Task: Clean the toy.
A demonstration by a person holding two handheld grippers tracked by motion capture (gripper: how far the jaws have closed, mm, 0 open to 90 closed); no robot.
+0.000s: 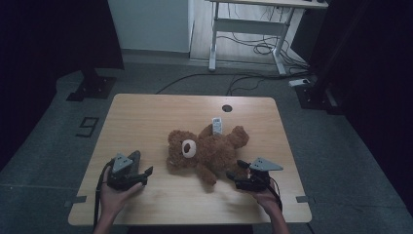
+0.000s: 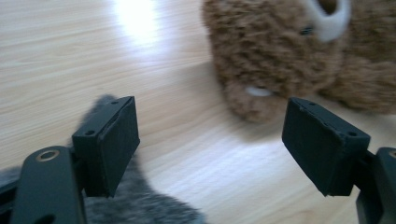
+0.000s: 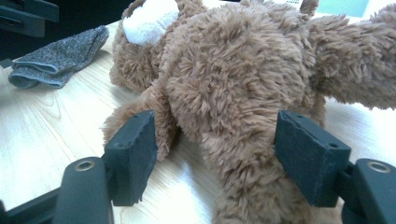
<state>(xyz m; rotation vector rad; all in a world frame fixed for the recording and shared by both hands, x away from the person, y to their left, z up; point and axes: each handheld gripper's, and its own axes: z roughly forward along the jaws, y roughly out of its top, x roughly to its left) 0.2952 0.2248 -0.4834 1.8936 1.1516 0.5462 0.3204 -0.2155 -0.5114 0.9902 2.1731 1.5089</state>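
On pale wooden table (image 1: pixel 146 117), brown teddy bear (image 1: pixel 209 146); grey floor (image 1: pixel 58 141) around.

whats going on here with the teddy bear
A person at a wooden table holds a two-jaw gripper in each hand. A brown teddy bear lies in the middle. The right gripper has its jaws on either side of one of the bear's limbs, open, not pressing. The left gripper is open over bare wood beside a grey knitted cloth, with the bear's head just ahead.

Lab: wooden table (image 1: pixel 146 122), floor cables (image 1: pixel 253 48), black curtains (image 1: pixel 53 34).
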